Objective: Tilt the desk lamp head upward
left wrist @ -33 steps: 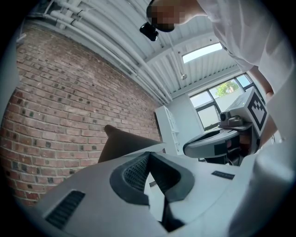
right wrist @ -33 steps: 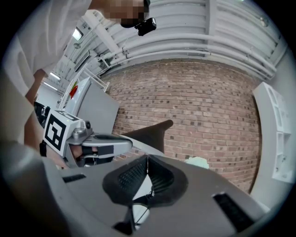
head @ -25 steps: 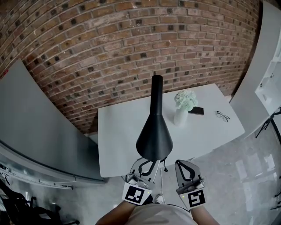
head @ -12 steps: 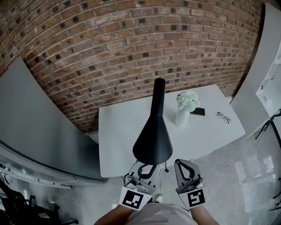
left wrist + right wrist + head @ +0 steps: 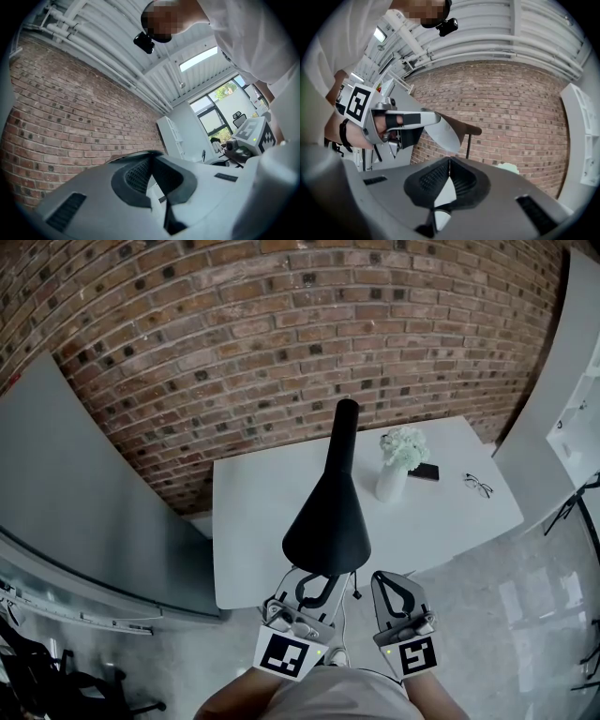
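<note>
The black cone-shaped lamp head [image 5: 328,521] hangs over the table's near edge, its neck [image 5: 344,432] pointing at the brick wall. My left gripper [image 5: 317,581] is under the shade's near rim, with its tips hidden by the shade. In the left gripper view the left gripper [image 5: 151,155] has its jaws together and nothing shows between them. From the right gripper view the left gripper's fingers [image 5: 423,118] lie against the rim of the shade [image 5: 446,133]. My right gripper [image 5: 384,579] stays shut and empty just right of the lamp, apart from it; its own view shows the right gripper [image 5: 449,161] with jaws meeting.
A white table [image 5: 253,521] stands against the brick wall [image 5: 281,334]. On it are a white vase of flowers [image 5: 397,463], a dark phone [image 5: 424,472] and glasses [image 5: 477,486]. A grey panel [image 5: 84,493] stands at left, a white cabinet [image 5: 572,381] at right. The lamp cable [image 5: 354,589] hangs near the grippers.
The lamp head has risen and its neck has swung slightly right. My left gripper has gone up with the shade's rim. The right gripper has hardly moved.
</note>
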Demonstrator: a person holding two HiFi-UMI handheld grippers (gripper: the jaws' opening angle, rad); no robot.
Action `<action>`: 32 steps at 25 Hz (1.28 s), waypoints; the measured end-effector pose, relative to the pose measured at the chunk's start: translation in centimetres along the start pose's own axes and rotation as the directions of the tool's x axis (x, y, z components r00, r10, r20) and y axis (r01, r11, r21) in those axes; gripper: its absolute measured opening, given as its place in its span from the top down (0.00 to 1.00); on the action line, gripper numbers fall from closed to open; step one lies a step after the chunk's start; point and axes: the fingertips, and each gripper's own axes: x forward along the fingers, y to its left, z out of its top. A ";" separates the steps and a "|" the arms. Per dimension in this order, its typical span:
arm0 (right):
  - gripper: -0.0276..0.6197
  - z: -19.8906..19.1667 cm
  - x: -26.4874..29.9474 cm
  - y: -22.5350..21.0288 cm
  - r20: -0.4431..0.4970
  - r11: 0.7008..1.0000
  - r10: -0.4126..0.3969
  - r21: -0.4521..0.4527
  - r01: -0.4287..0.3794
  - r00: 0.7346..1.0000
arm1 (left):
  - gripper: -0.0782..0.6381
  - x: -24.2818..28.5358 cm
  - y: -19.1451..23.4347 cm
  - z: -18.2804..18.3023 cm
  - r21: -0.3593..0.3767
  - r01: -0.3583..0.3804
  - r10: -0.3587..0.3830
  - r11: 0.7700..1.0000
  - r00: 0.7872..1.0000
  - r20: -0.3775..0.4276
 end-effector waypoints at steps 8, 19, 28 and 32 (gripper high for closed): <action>0.93 0.5 -0.5 1.0 0.018 1.000 0.010 0.005 -0.010 1.000 | 0.88 0.2 0.5 1.4 0.005 -0.011 0.011 1.000 1.000 -0.001; 0.93 1.1 -2.5 2.2 0.045 0.999 0.033 0.004 -0.033 0.998 | 0.88 0.0 1.2 2.3 -0.010 -0.064 0.064 0.998 0.997 0.044; 0.93 1.1 -4.5 0.7 0.048 1.000 -0.007 0.007 0.007 0.999 | 0.88 0.8 1.7 3.7 -0.079 -0.094 0.101 0.992 0.991 0.086; 0.93 1.1 -4.8 0.2 0.052 1.000 -0.016 0.003 0.016 0.999 | 0.88 1.4 1.8 4.2 -0.070 -0.090 0.096 0.994 0.991 0.092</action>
